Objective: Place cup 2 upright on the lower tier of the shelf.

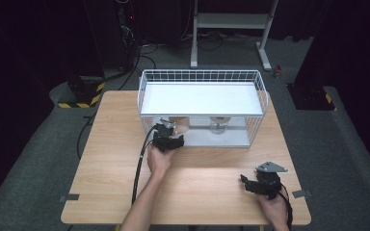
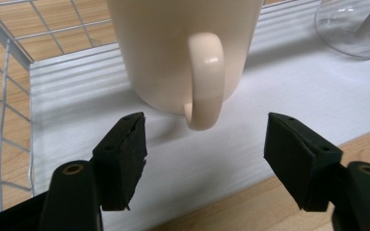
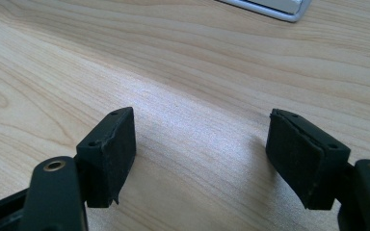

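Note:
A cream mug (image 2: 173, 48) stands on the white lower board (image 2: 250, 125) of a wire rack (image 1: 200, 72), its handle (image 2: 204, 82) turned toward me. My left gripper (image 2: 205, 144) is open just in front of that handle; the pads (image 2: 125, 149) sit on either side and short of it, touching nothing. In the high view the left gripper (image 1: 170, 131) is at the rack's front opening, close to the mug (image 1: 182, 124). My right gripper (image 1: 244, 180) rests low over the wooden table (image 1: 125, 178) at the near right, open, with only bare wood between its jaws (image 3: 200, 139).
A clear stemmed glass (image 1: 218, 124) stands on the same lower board, right of the mug, and its base (image 2: 351, 29) shows in the left gripper view. The rack's white top board (image 1: 200, 98) roofs both. Wire walls (image 2: 2, 96) close the rack's left side.

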The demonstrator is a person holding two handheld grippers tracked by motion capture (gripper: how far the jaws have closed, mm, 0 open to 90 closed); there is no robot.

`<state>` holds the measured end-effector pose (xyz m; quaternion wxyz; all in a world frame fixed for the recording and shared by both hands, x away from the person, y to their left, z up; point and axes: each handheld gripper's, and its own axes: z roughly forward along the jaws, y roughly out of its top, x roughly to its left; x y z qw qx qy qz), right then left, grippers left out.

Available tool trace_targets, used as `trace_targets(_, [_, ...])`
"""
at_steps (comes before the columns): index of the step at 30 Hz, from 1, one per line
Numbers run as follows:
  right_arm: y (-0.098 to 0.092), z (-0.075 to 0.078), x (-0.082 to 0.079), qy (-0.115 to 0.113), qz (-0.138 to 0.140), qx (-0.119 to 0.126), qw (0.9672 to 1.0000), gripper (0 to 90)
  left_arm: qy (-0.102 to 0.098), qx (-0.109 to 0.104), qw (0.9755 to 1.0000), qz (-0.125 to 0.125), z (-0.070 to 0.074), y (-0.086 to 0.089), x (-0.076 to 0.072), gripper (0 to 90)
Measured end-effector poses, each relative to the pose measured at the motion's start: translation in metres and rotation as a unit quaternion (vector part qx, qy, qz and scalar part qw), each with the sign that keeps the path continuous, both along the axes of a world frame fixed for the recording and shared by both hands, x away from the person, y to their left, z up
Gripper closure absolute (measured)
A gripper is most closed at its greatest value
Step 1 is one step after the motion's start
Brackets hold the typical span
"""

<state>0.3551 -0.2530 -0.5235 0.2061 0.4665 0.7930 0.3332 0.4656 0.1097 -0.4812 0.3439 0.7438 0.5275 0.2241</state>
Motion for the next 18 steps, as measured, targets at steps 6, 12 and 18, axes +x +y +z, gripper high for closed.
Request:
trace_targets(6, [0.000,0.000,0.000,0.000,0.000,0.000,1.0000,26.2,-0.008,-0.006,0.9999,-0.002,0.004,0.003,-0.009,29.6])
trace_targets(12, [0.000,0.000,0.000,0.000,0.000,0.000,1.0000,26.2,-0.013,-0.017,0.9998,-0.005,0.006,0.008,-0.015,29.2])
trace_targets(18, [0.000,0.000,0.000,0.000,0.000,0.000,1.0000,26.1,-0.016,-0.025,0.9995,-0.012,0.009,0.009,-0.020,28.8])
